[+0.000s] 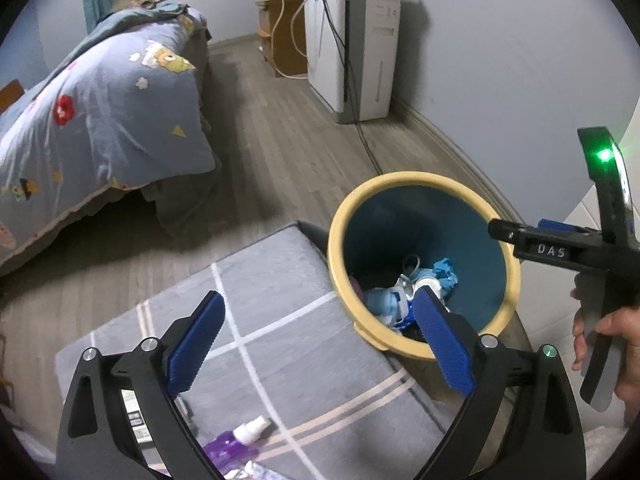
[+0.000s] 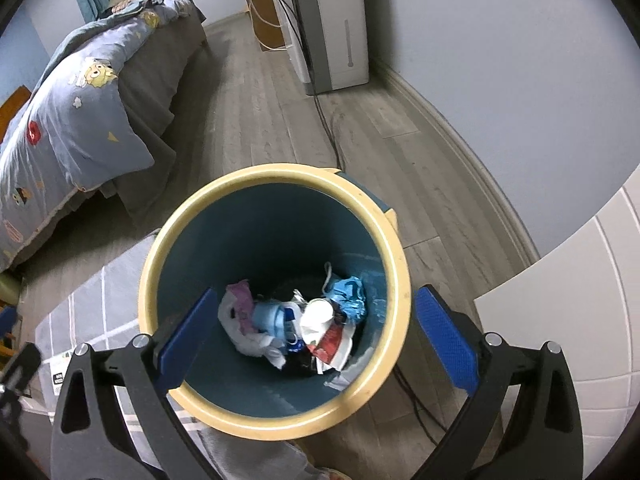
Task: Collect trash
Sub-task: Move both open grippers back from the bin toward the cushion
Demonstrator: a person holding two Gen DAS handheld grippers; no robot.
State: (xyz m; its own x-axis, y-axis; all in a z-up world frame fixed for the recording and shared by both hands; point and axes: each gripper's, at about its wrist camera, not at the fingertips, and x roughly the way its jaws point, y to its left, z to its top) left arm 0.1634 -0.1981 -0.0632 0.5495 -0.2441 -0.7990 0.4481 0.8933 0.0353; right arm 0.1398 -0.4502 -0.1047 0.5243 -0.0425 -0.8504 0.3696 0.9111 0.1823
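Both tongs, left gripper (image 1: 320,344) and right gripper (image 2: 320,340), gape empty over the bin (image 2: 276,174); next, probably the small bottle (image 1: 252,429) on the rug (image 1: 280,280).

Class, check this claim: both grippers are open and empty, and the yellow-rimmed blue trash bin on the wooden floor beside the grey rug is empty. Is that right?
Not quite. The trash bin is not empty: the right wrist view shows crumpled wrappers and paper at its bottom. The rest holds: left gripper and right gripper are open and empty, and the bin stands on the wooden floor beside the grey rug.
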